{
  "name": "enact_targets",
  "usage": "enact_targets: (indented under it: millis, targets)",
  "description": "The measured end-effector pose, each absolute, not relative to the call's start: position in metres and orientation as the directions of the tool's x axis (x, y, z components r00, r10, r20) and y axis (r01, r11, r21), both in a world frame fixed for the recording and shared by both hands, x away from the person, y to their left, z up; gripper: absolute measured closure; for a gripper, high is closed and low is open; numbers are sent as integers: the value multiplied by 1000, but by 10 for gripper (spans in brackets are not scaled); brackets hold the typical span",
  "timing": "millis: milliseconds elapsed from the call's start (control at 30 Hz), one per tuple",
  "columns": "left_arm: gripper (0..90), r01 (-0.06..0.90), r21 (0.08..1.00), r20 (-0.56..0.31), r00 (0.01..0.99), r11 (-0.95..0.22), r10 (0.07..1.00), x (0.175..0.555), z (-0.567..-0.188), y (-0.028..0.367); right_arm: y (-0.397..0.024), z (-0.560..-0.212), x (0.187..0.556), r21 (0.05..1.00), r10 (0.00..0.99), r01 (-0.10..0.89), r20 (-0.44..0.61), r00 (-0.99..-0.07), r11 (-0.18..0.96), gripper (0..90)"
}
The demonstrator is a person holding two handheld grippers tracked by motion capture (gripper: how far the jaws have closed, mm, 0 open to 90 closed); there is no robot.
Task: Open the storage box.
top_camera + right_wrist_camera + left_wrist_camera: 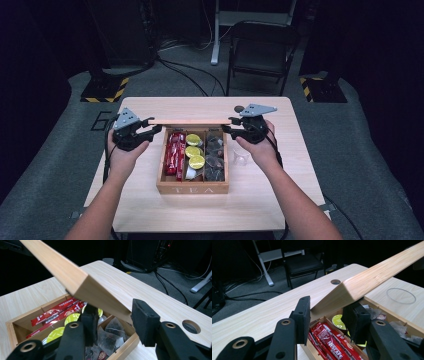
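A wooden tea box (pixel 192 189) stands at the middle of the table, its flat wooden lid (pixel 190 121) raised along the far side. My left gripper (pixel 156 129) is shut on the lid's left end, and in the left gripper view the lid's end (pixel 337 296) sits between both pads of the left gripper (pixel 327 312). My right gripper (pixel 227 125) is shut on the lid's right end; in the right gripper view the right gripper (pixel 116 315) straddles the lid (pixel 100 293). Inside lie red Nescafe sachets (pixel 175 152), yellow-green capsules (pixel 194 150) and tea bags (pixel 215 157).
A clear glass (pixel 241 157) stands on the table (pixel 280 200) just right of the box, under my right hand. A round cable hole (pixel 239 108) sits near the far edge. Beyond the table are a folding chair (pixel 260 50) and floor cables.
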State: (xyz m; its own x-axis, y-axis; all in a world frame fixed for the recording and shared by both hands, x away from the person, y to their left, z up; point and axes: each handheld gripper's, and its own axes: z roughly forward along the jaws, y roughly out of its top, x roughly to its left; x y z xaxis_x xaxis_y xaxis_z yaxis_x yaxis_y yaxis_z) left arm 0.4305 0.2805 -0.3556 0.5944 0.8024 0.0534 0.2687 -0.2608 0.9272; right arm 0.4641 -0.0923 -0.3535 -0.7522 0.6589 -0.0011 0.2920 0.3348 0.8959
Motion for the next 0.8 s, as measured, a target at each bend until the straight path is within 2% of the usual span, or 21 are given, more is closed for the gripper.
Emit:
enact_targets:
  millis: [300, 800]
  targets:
    - [590, 273, 936, 23, 584, -223, 812, 441, -360, 281, -90, -350, 471, 897, 668, 290, -9, -744, 334, 559]
    - [608, 278, 930, 38, 576, -240, 817, 452, -357, 279, -89, -346, 480, 904, 680, 299, 12, -733, 307, 559]
